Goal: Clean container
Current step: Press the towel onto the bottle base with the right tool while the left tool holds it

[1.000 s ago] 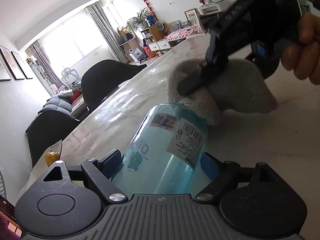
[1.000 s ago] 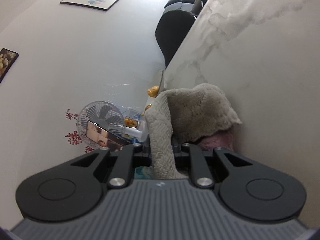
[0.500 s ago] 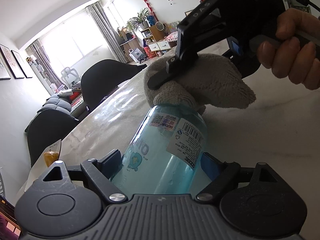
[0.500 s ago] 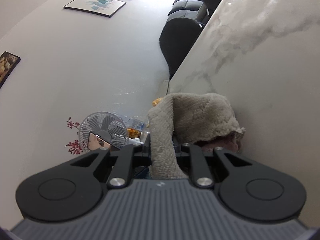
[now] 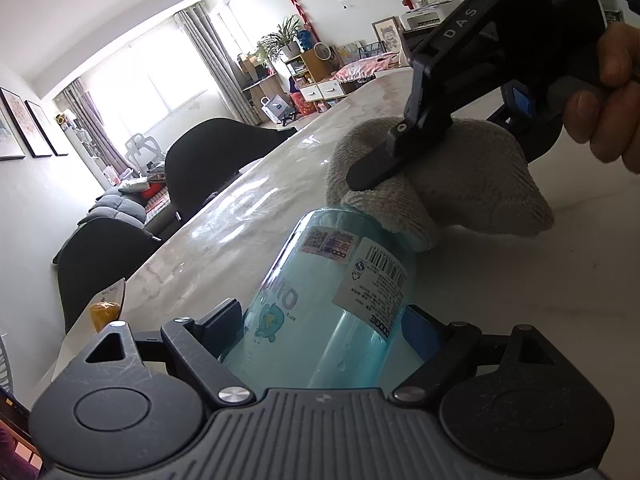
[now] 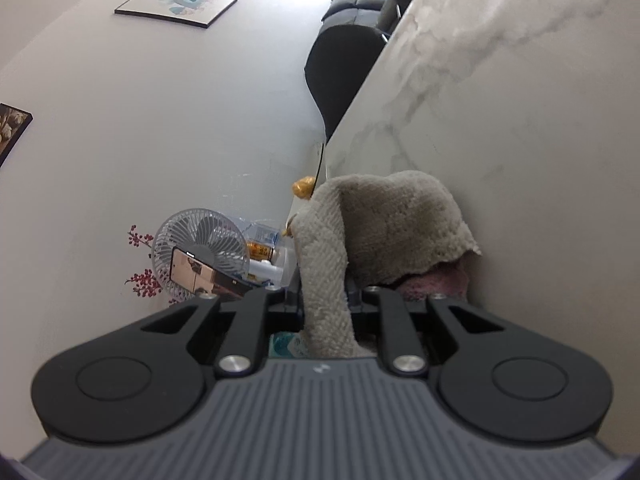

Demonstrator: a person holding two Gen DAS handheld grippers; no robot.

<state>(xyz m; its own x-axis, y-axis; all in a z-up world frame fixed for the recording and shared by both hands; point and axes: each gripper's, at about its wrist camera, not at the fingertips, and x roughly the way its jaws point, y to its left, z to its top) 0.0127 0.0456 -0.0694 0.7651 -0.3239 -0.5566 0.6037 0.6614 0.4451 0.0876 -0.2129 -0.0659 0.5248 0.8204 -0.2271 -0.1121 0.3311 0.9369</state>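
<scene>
The left hand-held gripper [image 5: 324,320] grips the see-through blue plastic bottle [image 5: 332,300], pointing to 1 o'clock. There the right hand-held gripper [image 5: 362,178], clamped on the grey fuzzy cloth [image 5: 460,184], probably touches its far end.

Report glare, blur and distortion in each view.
Left wrist: window blown out, its glare streaking the marble table; fisheye bends the walls; bottle sharp. Right wrist: soft overall, horizon rolled, the cloth fuzzy, the table bright but unglared.
</scene>
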